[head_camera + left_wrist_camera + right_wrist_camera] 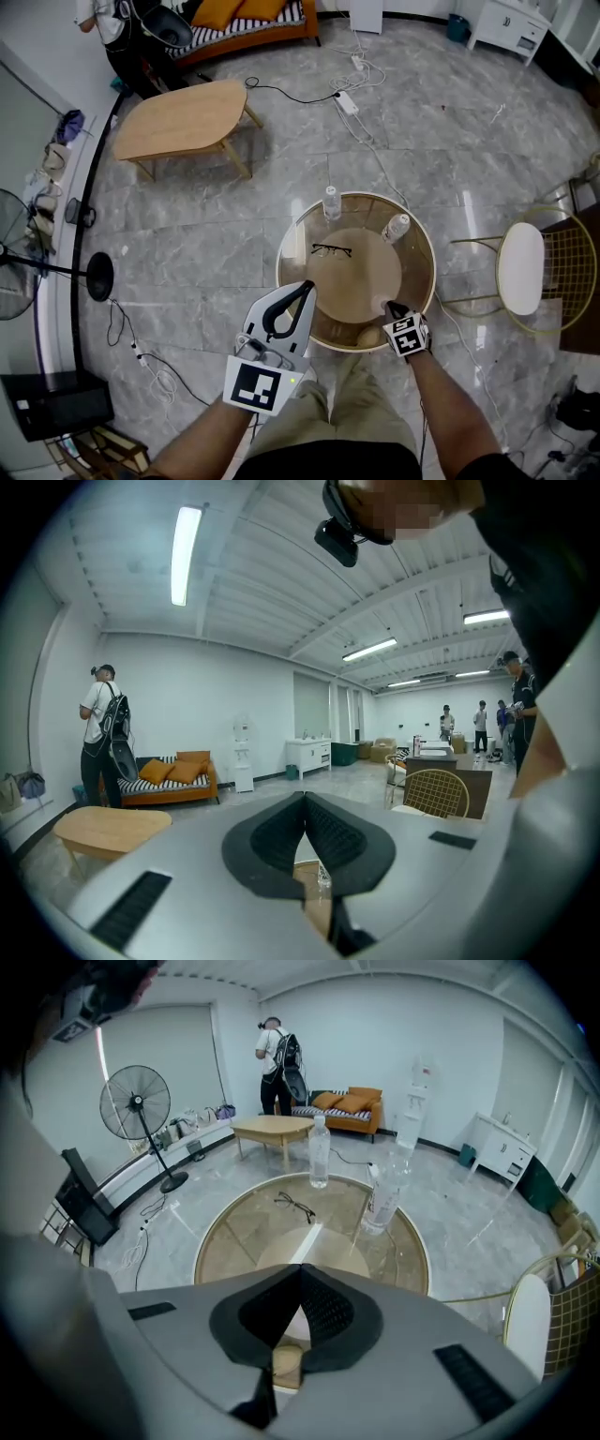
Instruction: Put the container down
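Two clear plastic bottles stand upright on the round glass table (292, 232): one (332, 202) at the far edge, the other (397, 227) at the far right. The right gripper view shows the same bottles, one further off (320, 1152) and one closer (385, 1194). A pair of glasses (331, 250) lies between them and me. My left gripper (307, 287) is held high over the table's near left edge, jaws shut and empty. My right gripper (390, 307) hovers above the near right edge, also shut with nothing in it. Neither touches a bottle.
A gold wire chair (523, 267) stands right of the table. A low wooden table (187, 117) and an orange sofa (246, 26) lie beyond, a standing fan (94, 275) at the left. Cables and a power strip (347, 101) run across the marble floor. A person (277, 1063) stands by the sofa.
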Action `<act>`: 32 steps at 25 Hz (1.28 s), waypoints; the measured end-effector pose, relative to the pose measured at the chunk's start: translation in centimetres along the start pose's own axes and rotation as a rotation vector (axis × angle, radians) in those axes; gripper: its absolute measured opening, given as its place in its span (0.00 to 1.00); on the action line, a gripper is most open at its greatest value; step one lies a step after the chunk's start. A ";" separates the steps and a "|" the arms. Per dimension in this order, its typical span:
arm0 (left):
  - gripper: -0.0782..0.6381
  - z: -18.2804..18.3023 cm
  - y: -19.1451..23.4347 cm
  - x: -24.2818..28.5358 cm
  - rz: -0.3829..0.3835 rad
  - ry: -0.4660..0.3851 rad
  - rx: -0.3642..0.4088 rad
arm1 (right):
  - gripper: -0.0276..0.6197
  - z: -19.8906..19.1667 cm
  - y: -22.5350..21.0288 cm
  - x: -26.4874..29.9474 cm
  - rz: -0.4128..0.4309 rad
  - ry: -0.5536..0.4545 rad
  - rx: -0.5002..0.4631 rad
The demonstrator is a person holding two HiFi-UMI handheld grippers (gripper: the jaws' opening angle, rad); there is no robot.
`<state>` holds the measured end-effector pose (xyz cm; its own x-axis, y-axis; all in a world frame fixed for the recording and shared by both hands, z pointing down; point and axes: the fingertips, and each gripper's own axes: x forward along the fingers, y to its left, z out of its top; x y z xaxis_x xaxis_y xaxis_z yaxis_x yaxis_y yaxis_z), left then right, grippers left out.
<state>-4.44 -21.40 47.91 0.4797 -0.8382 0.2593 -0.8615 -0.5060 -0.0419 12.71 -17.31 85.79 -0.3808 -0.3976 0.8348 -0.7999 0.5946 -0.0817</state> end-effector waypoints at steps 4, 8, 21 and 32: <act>0.13 0.4 0.4 -1.7 0.010 0.008 -0.007 | 0.06 3.3 1.3 -4.1 0.008 -0.079 0.011; 0.13 1.1 0.6 -2.7 0.016 -0.001 -0.022 | 0.06 6.2 2.2 -7.2 0.016 -0.157 0.032; 0.13 4.2 0.4 -5.6 0.030 -0.052 -0.011 | 0.06 13.0 4.6 -17.1 0.004 -0.326 0.012; 0.13 6.8 1.4 -7.6 0.041 -0.053 0.021 | 0.06 19.4 6.7 -25.4 -0.010 -0.473 -0.015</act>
<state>-8.16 -17.09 39.29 0.4530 -0.8675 0.2056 -0.8770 -0.4750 -0.0720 8.08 -16.75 53.46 -0.5454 -0.6757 0.4959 -0.7990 0.5979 -0.0640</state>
